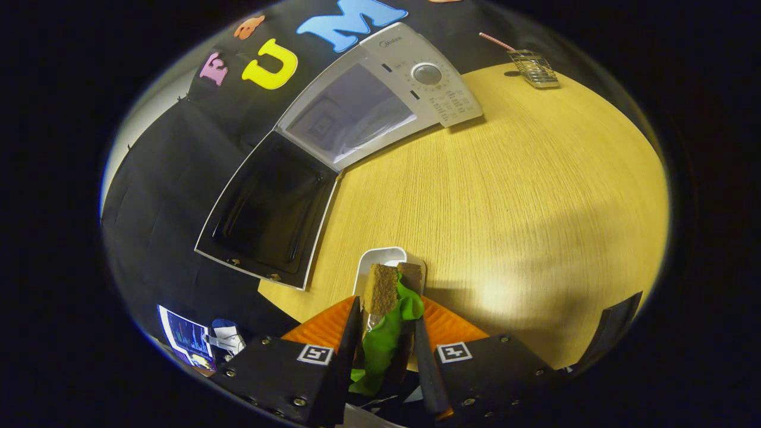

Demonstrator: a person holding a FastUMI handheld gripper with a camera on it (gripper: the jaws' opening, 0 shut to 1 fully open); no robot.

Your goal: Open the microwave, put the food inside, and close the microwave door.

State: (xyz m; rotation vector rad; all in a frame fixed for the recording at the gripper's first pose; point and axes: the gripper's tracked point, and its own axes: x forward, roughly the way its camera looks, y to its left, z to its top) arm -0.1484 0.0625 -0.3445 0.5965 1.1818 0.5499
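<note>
Partly hidden food (386, 309) between tool (386, 333) fingers, microwave (380, 101) door (267, 214) open — interior dim

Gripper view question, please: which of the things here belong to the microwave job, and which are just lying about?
Part of the job:
- microwave, door already swung open
- food, brown blocks and a green piece
- white tray holding the food
- gripper, fingers closed on the tray of food

Just lying about:
- wire basket beyond the microwave
- striped straw by the basket
</note>
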